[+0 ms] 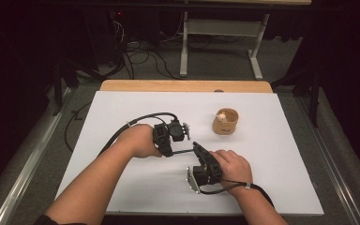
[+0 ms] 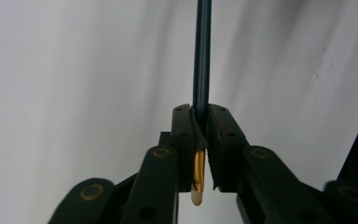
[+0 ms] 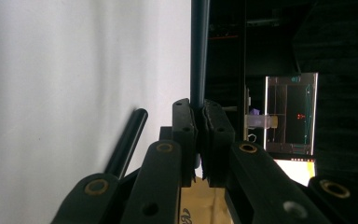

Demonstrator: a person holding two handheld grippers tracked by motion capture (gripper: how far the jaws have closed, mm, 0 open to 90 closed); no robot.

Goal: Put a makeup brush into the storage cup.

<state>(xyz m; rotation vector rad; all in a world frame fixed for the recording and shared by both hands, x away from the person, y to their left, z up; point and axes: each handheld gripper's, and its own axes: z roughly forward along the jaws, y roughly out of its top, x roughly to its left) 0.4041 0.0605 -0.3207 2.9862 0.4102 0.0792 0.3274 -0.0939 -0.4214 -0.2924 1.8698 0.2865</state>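
A thin dark rod (image 1: 183, 151) spans the short gap between my two grippers above the white table (image 1: 122, 108). My left gripper (image 1: 170, 152) is shut on one end of it. In the left gripper view the jaws (image 2: 200, 112) pinch the dark blue rod (image 2: 202, 56), and its gold-banded cream tip (image 2: 198, 177) pokes out behind the pads. My right gripper (image 1: 197, 149) is shut on the other end. In the right gripper view its jaws (image 3: 198, 105) clamp the rod (image 3: 199, 51). A second black cylinder (image 3: 128, 137) shows beside those jaws; what it is I cannot tell.
A brown paper cup (image 1: 226, 123) with something white inside stands to the right behind the grippers, and its wall (image 3: 200, 200) shows under the right jaws. A wooden strip (image 1: 183, 86) runs along the table's far edge. Cables (image 1: 140, 58) and a desk frame (image 1: 183, 47) lie on the floor beyond.
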